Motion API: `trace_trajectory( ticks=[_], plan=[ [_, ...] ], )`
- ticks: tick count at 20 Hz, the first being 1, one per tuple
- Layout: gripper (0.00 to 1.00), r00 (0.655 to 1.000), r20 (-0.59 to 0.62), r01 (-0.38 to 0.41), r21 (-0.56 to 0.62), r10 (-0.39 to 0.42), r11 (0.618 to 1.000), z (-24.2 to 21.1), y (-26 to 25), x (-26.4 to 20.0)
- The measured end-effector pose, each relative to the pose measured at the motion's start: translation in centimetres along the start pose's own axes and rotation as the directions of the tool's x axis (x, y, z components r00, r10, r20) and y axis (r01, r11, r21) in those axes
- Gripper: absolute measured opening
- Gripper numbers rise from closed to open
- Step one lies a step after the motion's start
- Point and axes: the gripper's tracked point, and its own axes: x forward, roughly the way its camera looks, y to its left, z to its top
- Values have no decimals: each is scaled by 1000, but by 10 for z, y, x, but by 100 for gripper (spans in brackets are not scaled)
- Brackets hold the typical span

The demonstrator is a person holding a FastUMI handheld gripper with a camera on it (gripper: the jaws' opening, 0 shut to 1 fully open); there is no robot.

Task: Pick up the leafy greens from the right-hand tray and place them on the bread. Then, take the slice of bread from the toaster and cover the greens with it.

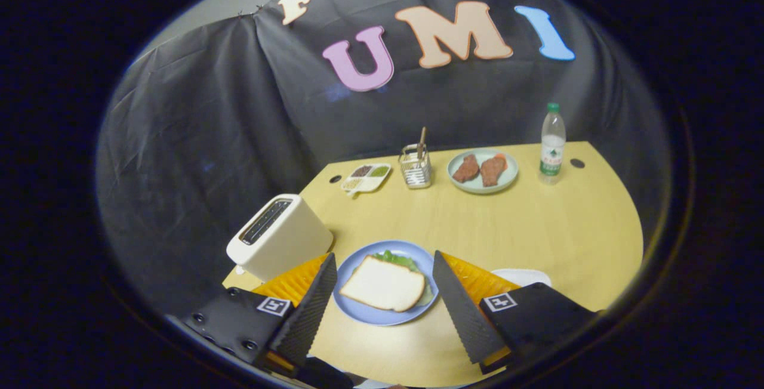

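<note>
— Looking at the gripper (382,293), what do you see?
— Its two fingers (310,311) are wide apart. They hold nothing.
— What sits between them?
— A blue plate (382,316) on the yellow table (537,228). A slice of bread (383,284) lies on top, with leafy greens (397,259) peeking out from under its far edge.
— And the toaster (280,235)?
— It is white and stands just beyond the left finger.
— What is far back?
— A small white dish with sections (365,178), a wire holder (416,168), a green plate (482,171) with two brown pieces on it, and a water bottle (552,144).
— Anything by the right finger?
— A white tray (525,275) edge, just behind it.
</note>
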Motion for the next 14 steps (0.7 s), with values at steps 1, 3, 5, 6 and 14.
trace_trajectory(
  ticks=[1,3,5,6,14],
  plan=[
    [100,999,40,23,-13,-22,1000,12,-4,-12],
    [100,991,111,74,-32,-70,997,31,-14,-33],
    [100,978,167,137,-43,-128,990,47,-27,-51],
    [100,968,197,164,-43,-153,986,56,-34,-61],
    [100,846,419,367,-11,-329,930,101,-75,-147]
  ],
)
